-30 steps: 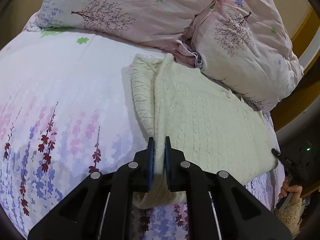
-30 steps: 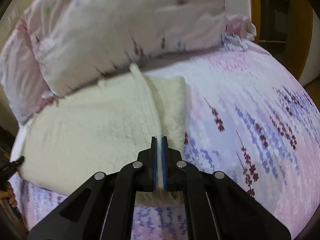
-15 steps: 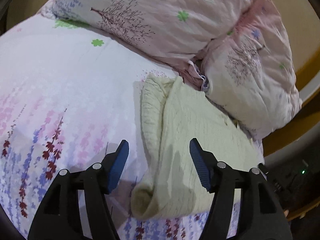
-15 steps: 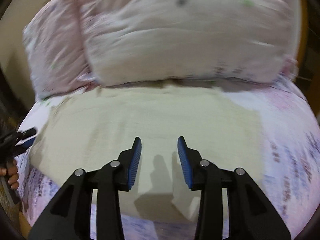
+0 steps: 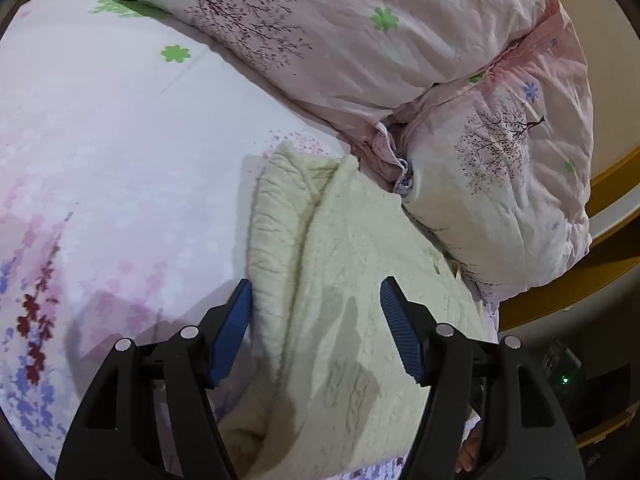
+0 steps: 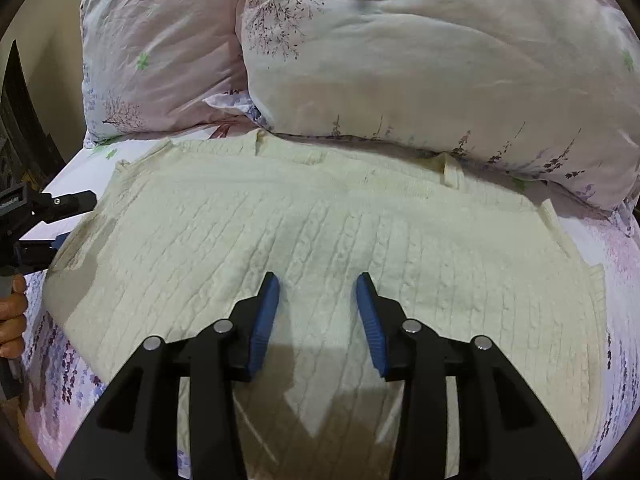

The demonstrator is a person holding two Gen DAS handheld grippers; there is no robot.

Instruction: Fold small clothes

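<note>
Item one, a cream cable-knit sweater: I find it lying folded and flat on the bed, along the bed's near edge, its far side touching the pile of bedding at the head. In the left wrist view the sweater shows a doubled layer along its left side, a rolled fold running toward the near edge. Item two, my left gripper: its fingers stand wide apart above the sweater, nothing pressed between the blue pads; its jaws have just been opening, and the knit lies loose beneath them. Item three, my right gripper: fingers parted to a middling gap over the middle of the sweater, holding nothing; these jaws too have just been opening, with only the flat knit and their own shadows under them. Item four, a pink quilt printed with trees and green flowers, heaped against the far edge of the bed, and a pale pillow beside it. Item five, a floral sheet with purple and red sprigs covering the bed. Item six, at the left border of the right wrist view, the other gripper and a person's hand on its handle.
</note>
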